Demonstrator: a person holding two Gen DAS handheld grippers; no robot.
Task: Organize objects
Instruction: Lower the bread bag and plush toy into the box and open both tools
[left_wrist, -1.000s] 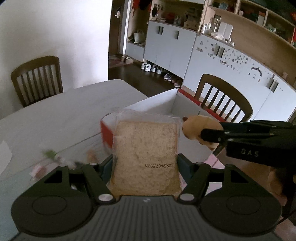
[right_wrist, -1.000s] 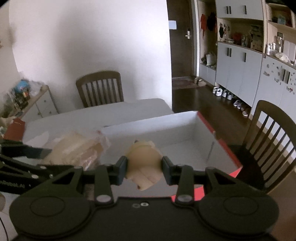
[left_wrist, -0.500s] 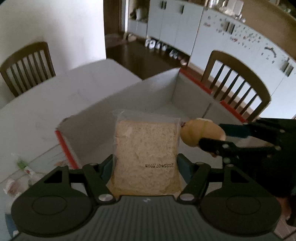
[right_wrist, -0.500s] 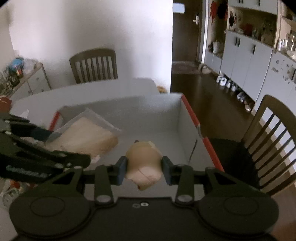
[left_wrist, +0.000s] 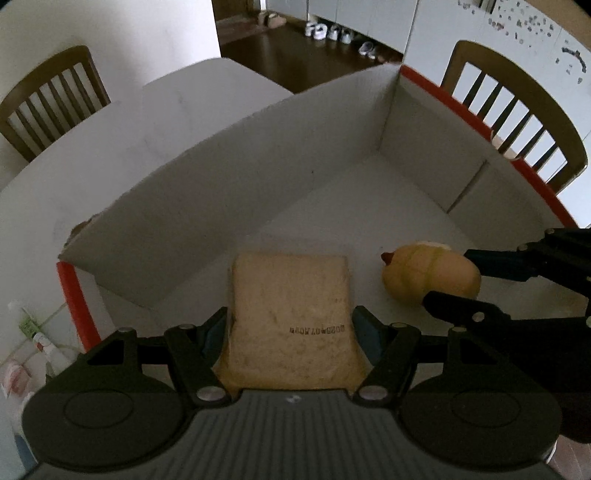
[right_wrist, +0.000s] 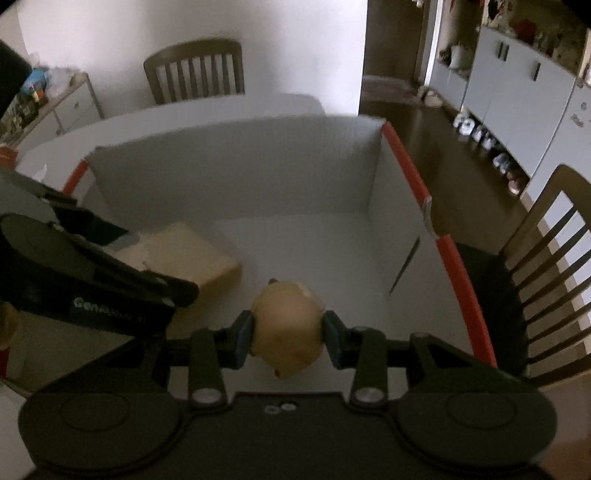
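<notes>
1. Left wrist view: the left gripper (left_wrist: 291, 325) is clamped on a bagged slice of bread (left_wrist: 291, 314), pads pressing its two edges, and it points steeply down into the white box (left_wrist: 229, 177) with the red rim. The bread hangs low over the box floor near the left wall; I cannot tell whether its far edge touches down.
2. Same view, over to the right: the right gripper (left_wrist: 454, 284) comes in from the side, closed on a small hot-dog-shaped bun toy (left_wrist: 430, 275), just beside the bread and inside the box too.
3. Writing here: a printed date stamp on the bread bag, upside down and mirrored through the film, looks like "2025 07 09", though the small characters are unclear.
4. Right wrist view: the right gripper (right_wrist: 288, 332) squeezes the bun toy (right_wrist: 286, 328) on both sides above the box floor (right_wrist: 325, 251). The left gripper's side reads "Gen…", the rest blurred.
5. Step in hand, as I judge it: both items are being lowered for placing. Next move calls for setting each down flat, spreading the jaws and lifting clear of the walls, the desk (left_wrist: 110, 147) outside left alone.
</notes>
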